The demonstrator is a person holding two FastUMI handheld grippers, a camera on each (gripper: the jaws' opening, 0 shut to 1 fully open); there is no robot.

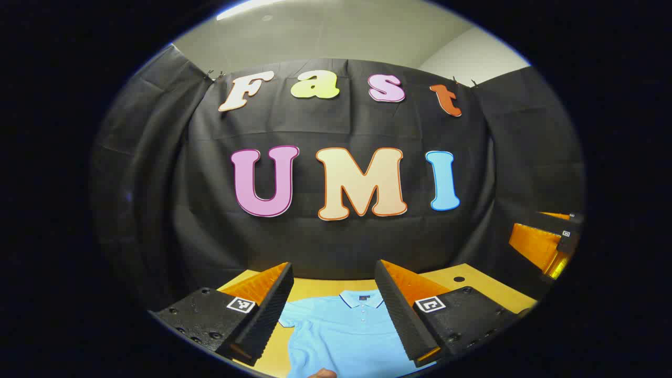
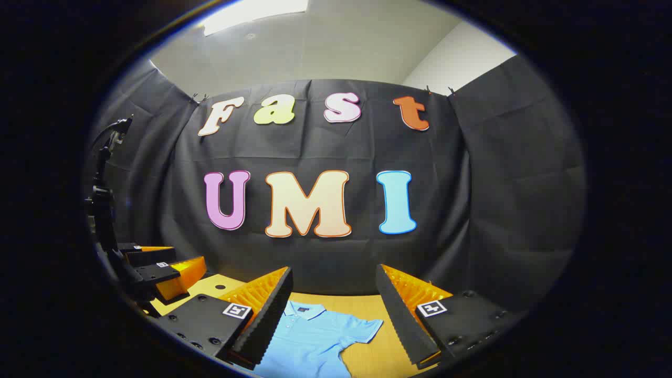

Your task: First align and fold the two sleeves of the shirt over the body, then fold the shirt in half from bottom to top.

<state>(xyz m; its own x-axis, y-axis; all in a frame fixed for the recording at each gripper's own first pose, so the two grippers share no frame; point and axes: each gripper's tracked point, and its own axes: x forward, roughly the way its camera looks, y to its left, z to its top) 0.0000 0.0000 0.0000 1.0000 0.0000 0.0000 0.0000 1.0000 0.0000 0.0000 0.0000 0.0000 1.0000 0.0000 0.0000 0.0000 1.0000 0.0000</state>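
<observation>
the shirt [image 1: 346, 331] lies flat on the table [image 1: 467, 283], collar far, hem near, long axis running near to far. the left gripper [image 1: 333, 315] hangs above its chest, fingers apart, gripping nothing. the right gripper [image 2: 331, 320] hangs off to the right, fingers apart, nearest the right sleeve [image 2: 357, 328] (my guess: that one folds first). bare table beyond the sleeve.

Both views hover above the table [image 1: 315, 287], facing the shirt [image 1: 346, 331].
</observation>
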